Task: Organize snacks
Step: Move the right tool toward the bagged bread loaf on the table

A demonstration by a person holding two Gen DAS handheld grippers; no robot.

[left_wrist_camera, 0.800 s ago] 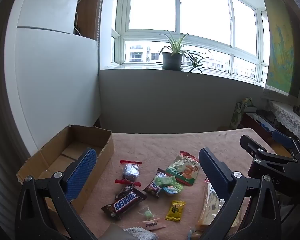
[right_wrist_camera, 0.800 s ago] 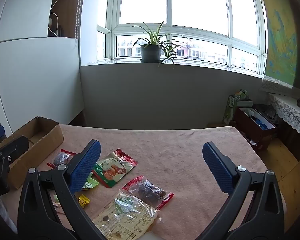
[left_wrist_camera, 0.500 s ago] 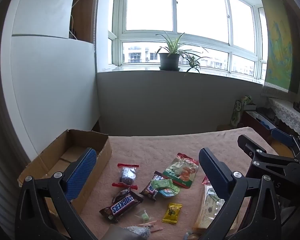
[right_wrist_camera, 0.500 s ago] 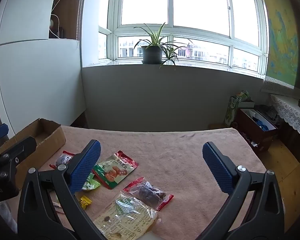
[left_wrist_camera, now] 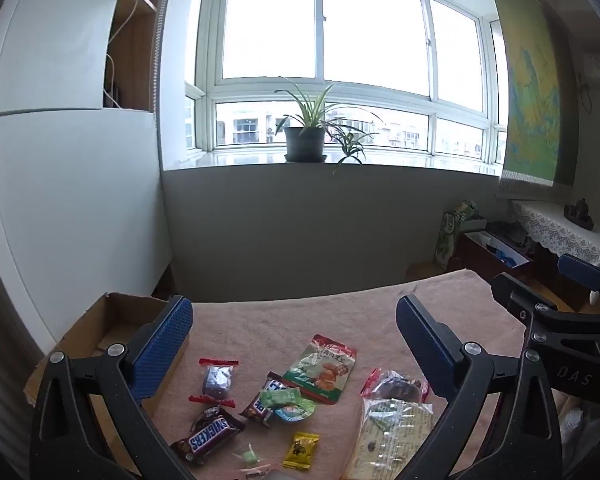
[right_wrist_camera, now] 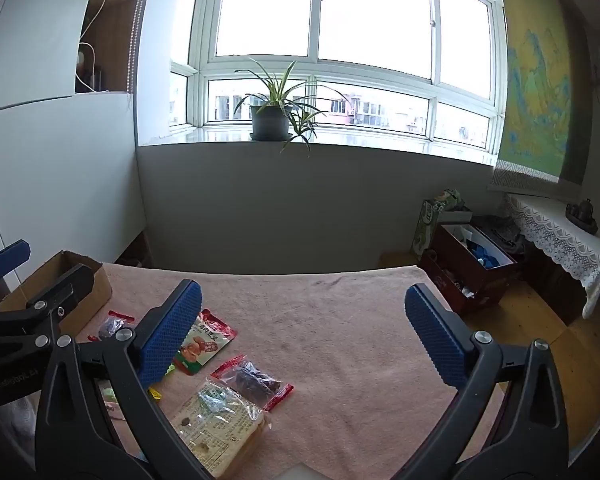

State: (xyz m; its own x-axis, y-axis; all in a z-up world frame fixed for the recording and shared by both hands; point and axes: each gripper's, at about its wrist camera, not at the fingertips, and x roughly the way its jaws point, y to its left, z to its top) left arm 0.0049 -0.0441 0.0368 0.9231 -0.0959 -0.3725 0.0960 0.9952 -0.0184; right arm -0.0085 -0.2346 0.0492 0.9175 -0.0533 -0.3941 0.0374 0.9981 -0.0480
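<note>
Both cameras have tilted upward since the earlier frames, so the snacks sit lower in each view and more of the window shows. Pink towelling covers the worktop [right_wrist_camera: 340,320], which stands before a grey wall under a wide window with a potted plant [left_wrist_camera: 306,136] on the sill; a landscape hanging [right_wrist_camera: 540,92] is on the right wall, and a lace-draped side table [right_wrist_camera: 560,232] stands beneath it. An open cardboard box [left_wrist_camera: 112,328] sits at the worktop's left edge; what shows of its inside looks bare. The snacks lie loose on the cloth beside it: a Snickers bar [left_wrist_camera: 208,434], a red-ended dark candy [left_wrist_camera: 217,378], a green-and-red nut packet [left_wrist_camera: 324,368], a yellow sachet [left_wrist_camera: 301,445], a clear bag of dark dried fruit [right_wrist_camera: 256,382] and a large clear cracker pack [right_wrist_camera: 216,424]. The left gripper [left_wrist_camera: 294,344] hangs above the snacks with jaws spread wide, holding nothing. The right gripper [right_wrist_camera: 302,328] is likewise wide open and empty over bare cloth.
</note>
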